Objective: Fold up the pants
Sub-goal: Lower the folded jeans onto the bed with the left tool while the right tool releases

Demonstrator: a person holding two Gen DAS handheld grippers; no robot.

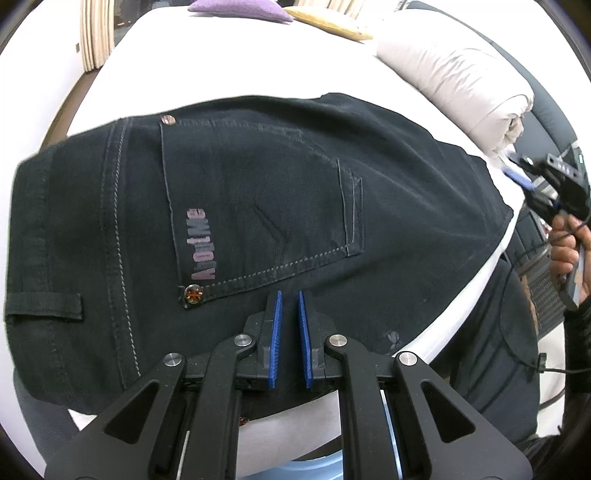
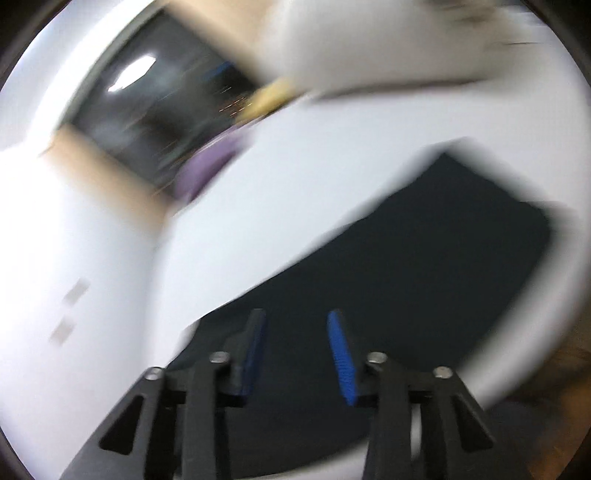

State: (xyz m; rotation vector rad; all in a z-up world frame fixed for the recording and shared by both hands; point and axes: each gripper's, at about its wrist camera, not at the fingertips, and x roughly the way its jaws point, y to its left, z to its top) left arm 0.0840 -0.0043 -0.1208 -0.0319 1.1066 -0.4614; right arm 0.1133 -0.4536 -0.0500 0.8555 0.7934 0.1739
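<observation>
A: Where is the left tool (image 1: 290, 295)?

B: Low over the pants (image 1: 258, 206), tips just below the back pocket (image 1: 258, 206). Its blue pads (image 1: 276, 332) stand close together with a narrow slit between them. No cloth shows in that slit, so it is nearly pressed together and pinching nothing that I can see.

A: And the pants?

B: Dark denim, lying flat on the white bed (image 1: 221, 62), seat side up. The waistband (image 1: 33, 236) is at the left of the left view with a belt loop (image 1: 44, 306) on it. The pocket carries a pale printed word and a rivet (image 1: 193, 294) at its near corner.

A: The right tool (image 2: 297, 314)?

B: Spread wide, nothing between the pads (image 2: 341, 358). It hangs above the near end of the pants (image 2: 406, 277), apart from them. That view is heavily blurred, so I cannot tell the height. In the left view it shows at the far right, past the edge of the pants, held in a hand (image 1: 565, 243).

A: What lies further out?

B: A rolled pale duvet (image 1: 461, 85) on the bed beyond the pants, and at the far end a purple cushion (image 1: 240, 11) beside a yellow one (image 1: 332, 22).
</observation>
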